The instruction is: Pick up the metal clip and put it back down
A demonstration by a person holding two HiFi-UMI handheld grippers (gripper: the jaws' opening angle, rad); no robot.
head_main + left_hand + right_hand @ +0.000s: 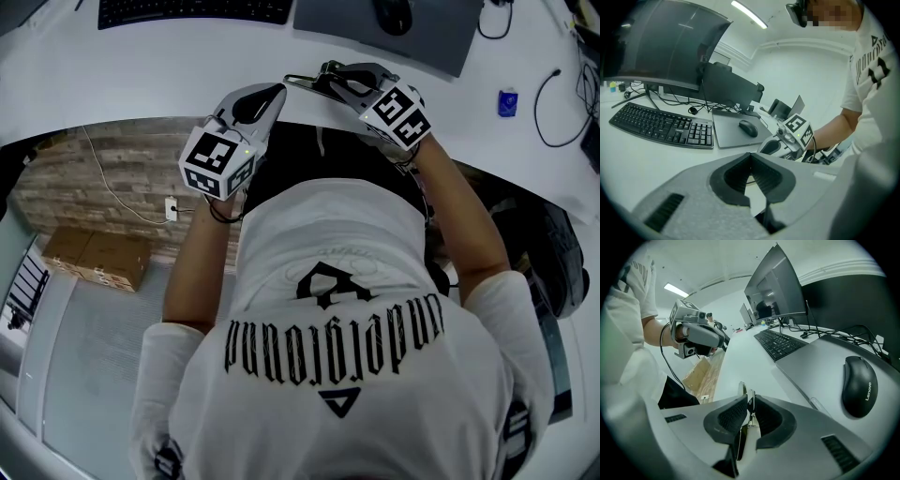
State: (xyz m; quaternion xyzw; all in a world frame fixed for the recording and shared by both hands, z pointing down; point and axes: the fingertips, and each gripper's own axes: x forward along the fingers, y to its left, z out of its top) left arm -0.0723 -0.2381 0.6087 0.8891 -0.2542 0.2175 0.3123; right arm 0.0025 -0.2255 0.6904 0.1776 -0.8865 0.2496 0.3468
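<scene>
— Where is the metal clip (751, 416) found?
— It is clamped between the jaws of the right hand-held gripper (750, 401), over the white table (740, 357) near its front edge. Contact with the table cannot be made out.
— And the left hand-held gripper (751, 158)?
— Its jaws are pressed together with nothing between them, and it is held just beside the right one.
</scene>
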